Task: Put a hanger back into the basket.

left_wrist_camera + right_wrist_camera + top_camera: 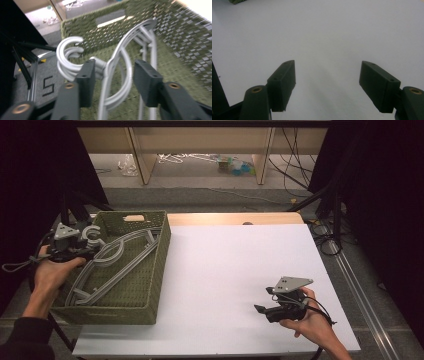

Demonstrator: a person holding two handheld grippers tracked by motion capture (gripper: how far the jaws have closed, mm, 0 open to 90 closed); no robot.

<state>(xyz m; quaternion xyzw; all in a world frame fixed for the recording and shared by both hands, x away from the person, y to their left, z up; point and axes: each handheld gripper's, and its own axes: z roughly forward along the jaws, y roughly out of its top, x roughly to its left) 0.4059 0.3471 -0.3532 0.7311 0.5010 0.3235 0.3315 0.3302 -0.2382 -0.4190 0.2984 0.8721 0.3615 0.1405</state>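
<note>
Left gripper view: jaws spread around the necks of grey hangers [117, 65], not yet closed.

High view puts the hangers stacked inside the green woven basket [150, 285], hooks poking over its left rim, where the left gripper [82, 251] hovers, released. Right gripper [267, 310] rests well right of the basket on the white worktop [225, 270], jaws apart, holding nothing. Looks like the pick-up step; next call is closing on a single hanger's neck, then lifting clear of the basket.
</note>
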